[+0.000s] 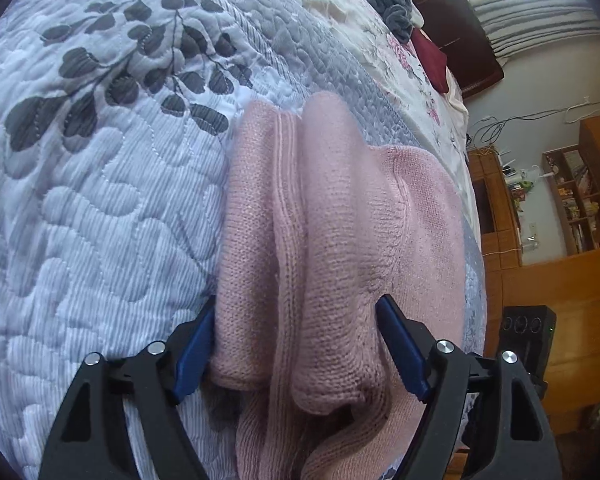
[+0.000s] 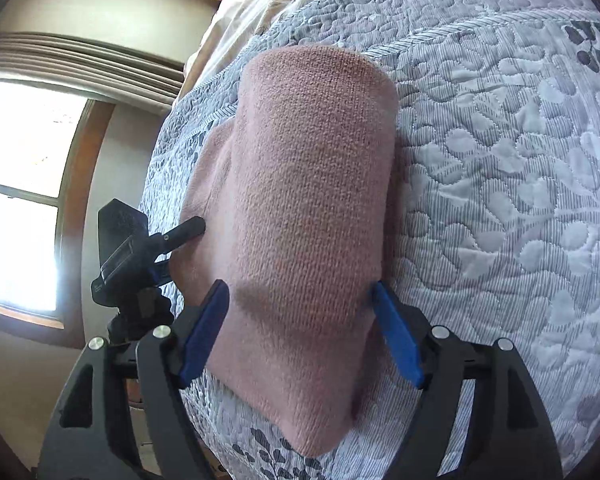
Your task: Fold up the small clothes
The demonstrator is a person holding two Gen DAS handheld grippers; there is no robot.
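Straddling the pink knit garment (image 1: 332, 240) wide-jawed, each hand-held gripper (image 1: 300, 344) (image 2: 300, 332) shows no readable writing.

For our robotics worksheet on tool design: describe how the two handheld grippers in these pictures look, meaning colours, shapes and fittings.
Both the left gripper and right gripper look alike: curved matte black arms with triangular cut-outs, round silver pivot bolts, and flat blue fingers. No cables, markings or sleeves show.
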